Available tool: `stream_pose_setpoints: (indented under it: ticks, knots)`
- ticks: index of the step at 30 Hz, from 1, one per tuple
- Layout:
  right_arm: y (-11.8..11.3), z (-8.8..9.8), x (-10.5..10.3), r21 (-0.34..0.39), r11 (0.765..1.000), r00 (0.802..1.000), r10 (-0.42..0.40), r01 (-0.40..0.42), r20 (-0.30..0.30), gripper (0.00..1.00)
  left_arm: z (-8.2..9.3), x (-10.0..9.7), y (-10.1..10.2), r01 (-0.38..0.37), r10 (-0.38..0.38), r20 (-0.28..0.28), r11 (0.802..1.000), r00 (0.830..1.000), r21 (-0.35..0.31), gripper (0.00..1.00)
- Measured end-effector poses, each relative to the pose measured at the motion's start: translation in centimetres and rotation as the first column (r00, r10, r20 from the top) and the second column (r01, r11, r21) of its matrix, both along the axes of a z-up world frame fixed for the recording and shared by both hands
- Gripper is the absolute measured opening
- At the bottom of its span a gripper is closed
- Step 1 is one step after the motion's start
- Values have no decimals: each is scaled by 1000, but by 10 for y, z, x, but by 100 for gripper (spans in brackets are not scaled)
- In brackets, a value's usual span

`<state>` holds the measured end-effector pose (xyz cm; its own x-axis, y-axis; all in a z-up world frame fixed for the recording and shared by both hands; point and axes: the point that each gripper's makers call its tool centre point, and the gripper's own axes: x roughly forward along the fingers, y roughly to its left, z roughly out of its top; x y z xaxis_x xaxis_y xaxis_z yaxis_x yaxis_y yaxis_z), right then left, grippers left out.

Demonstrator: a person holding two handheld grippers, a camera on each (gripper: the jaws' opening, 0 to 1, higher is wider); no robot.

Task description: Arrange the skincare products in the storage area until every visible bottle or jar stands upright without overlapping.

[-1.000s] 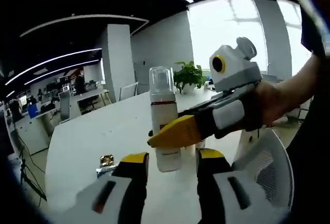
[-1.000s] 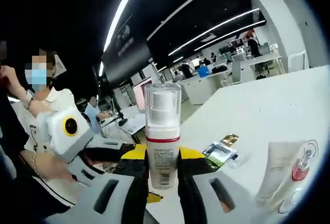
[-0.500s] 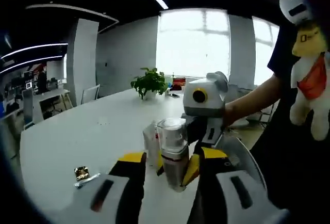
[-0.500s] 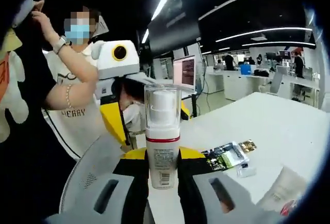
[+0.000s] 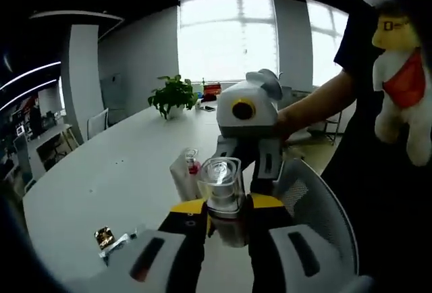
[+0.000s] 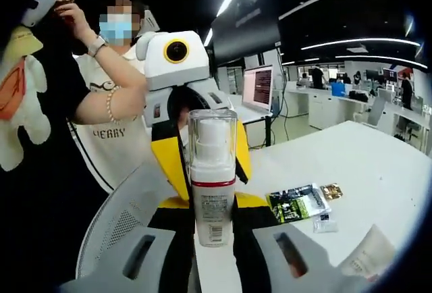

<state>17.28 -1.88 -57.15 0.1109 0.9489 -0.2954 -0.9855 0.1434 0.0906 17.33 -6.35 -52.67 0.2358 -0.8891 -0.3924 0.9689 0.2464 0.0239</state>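
Office space with strip lights, tall windows and rows of desks lay behind a long white worktop (image 5: 115, 185). The right tool (image 6: 210, 222) was clamped on a pump bottle (image 6: 212, 178), its yellow-tipped jaws pressed against the lower body on either side, the bottle upright along the jaws. The left tool (image 5: 226, 212) met it from the opposite side: in the left gripper view its jaws flanked the same pump bottle (image 5: 221, 195) near the clear cap, drawn in narrow, though whether they truly pinched it could not be told. The bottle seemed to be held above the near edge of the worktop, beside a mesh-backed chair (image 5: 317, 205).

Judging by this, the step was a hand-over or a steadying of the bottle before standing it down. To do it well, one tool should keep a firm hold on the body until the base sat flat on the worktop, and the other should grip below the cap, not on it, since the cap looked loose-fitting and slippery.

The bottle was a smooth white cylinder with a red band, a printed label and a transparent hard cap over the pump. Just beyond it stood a pale tube (image 5: 182, 178) with a small red-topped bottle (image 5: 193, 167) touching or just beside it. Flat glossy sachets (image 6: 300, 202) lay on the worktop, crinkled foil by their look. A potted plant (image 5: 172, 95) stood at the far end.
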Motion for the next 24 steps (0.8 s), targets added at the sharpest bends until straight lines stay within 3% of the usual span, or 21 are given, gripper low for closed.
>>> stream_pose_setpoints:
  ticks: [14,24]
  knots:
    - [-8,-19,1,-68,998,999,-10,14,53,20,-22,2,-5,-18,18,7,990,1000,138,26]
    - [-17,-37,-5,-111,994,998,-20,27,65,20,-42,4,-2,-12,13,-4,982,1000,187,26]
